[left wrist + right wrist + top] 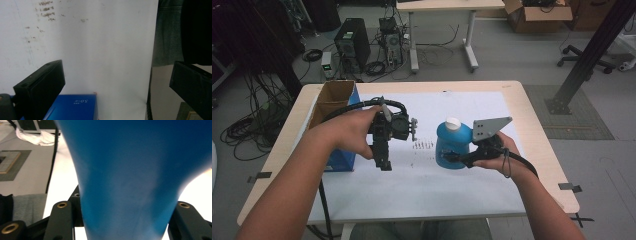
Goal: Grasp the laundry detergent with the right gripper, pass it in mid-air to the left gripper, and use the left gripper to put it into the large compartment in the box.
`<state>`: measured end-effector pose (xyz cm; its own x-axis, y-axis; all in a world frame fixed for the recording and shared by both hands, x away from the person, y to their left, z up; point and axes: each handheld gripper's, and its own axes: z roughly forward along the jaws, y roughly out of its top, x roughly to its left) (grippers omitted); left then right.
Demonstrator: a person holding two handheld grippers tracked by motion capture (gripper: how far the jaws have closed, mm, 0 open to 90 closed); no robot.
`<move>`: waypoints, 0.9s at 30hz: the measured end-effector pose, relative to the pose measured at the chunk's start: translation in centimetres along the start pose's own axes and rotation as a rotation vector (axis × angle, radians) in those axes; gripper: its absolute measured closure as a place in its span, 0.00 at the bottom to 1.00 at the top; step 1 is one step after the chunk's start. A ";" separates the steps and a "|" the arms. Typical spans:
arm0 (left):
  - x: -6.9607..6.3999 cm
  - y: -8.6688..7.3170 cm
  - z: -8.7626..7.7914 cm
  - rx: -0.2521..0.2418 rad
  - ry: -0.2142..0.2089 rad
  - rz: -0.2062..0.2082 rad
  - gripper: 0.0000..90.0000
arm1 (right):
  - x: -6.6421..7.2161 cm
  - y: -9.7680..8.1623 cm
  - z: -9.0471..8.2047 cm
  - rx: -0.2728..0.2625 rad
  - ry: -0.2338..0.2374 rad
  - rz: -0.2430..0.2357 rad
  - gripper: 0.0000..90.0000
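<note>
White-papered bench [412, 200]. Right gripper [457, 159] clamped on blue bottle [453, 145], right of centre, just above the paper. Left gripper [112, 87] wide open, empty, near the carton [332, 105] at 9 o'clock. Keep bottle upright, grip firm.

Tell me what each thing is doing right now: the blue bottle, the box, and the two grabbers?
blue bottle: upright, white cap on, clamped by the right gripper.
cardboard box: open at the top, standing at the table's left side.
left gripper: jaws wide apart, nothing between them, pointing down.
right gripper: shut on the bottle's body.
</note>
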<state>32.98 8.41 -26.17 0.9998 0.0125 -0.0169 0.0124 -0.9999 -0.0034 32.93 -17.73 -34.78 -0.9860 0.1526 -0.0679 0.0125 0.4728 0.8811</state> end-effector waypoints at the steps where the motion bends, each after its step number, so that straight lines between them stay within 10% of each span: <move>1: 0.0 0.0 -0.1 -0.001 0.000 -0.002 0.00 | 0.1 0.0 0.1 0.000 0.006 -0.001 0.51; 27: -0.7 0.9 -0.4 -0.011 -0.004 0.015 0.00 | 1.8 -1.5 6.8 -0.033 0.125 -0.002 0.50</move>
<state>32.30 7.53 -25.72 0.9998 -0.0027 -0.0212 -0.0025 -1.0000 0.0078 32.22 -12.27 -39.42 -0.9991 0.0414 -0.0131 0.0066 0.4440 0.8960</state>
